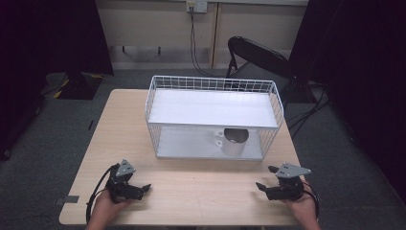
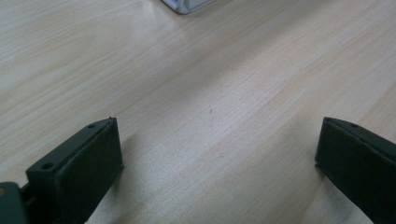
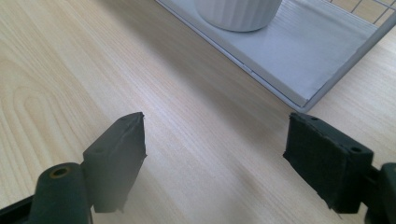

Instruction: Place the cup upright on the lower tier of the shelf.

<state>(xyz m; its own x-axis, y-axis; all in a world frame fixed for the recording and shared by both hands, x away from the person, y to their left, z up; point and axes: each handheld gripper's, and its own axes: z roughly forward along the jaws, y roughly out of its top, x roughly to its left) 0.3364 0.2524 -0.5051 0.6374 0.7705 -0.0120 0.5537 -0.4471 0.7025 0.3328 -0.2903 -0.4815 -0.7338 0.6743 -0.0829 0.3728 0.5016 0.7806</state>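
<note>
A white mug (image 1: 233, 141) stands on the lower shelf of the wire rack (image 1: 213, 116); near the rack's front, the left gripper (image 1: 135, 189) and right gripper (image 1: 268, 183) rest on the table (image 1: 201, 191), jaws spread wide, holding nothing.

Tool (image 2: 219, 168): the left tool's two black jaws rise from the bottom corners, set wide apart with nothing between them.
Left jaw: a flat dark block, tilted, with small round holes along its upper edge; a rounded dark part of the tool sits at the bottom-left corner.
Right jaw: a matching dark block, cut off by the right and bottom edges, one small hole visible on top.
Desk (image 2: 201, 93): light wood with fine grain lines running diagonally; soft shadows fall beside each jaw.
Mark: a tiny dark speck on the wood near the middle.
White corner (image 2: 186, 4): a pale rounded edge at the top; what it is cannot be told here.
</note>
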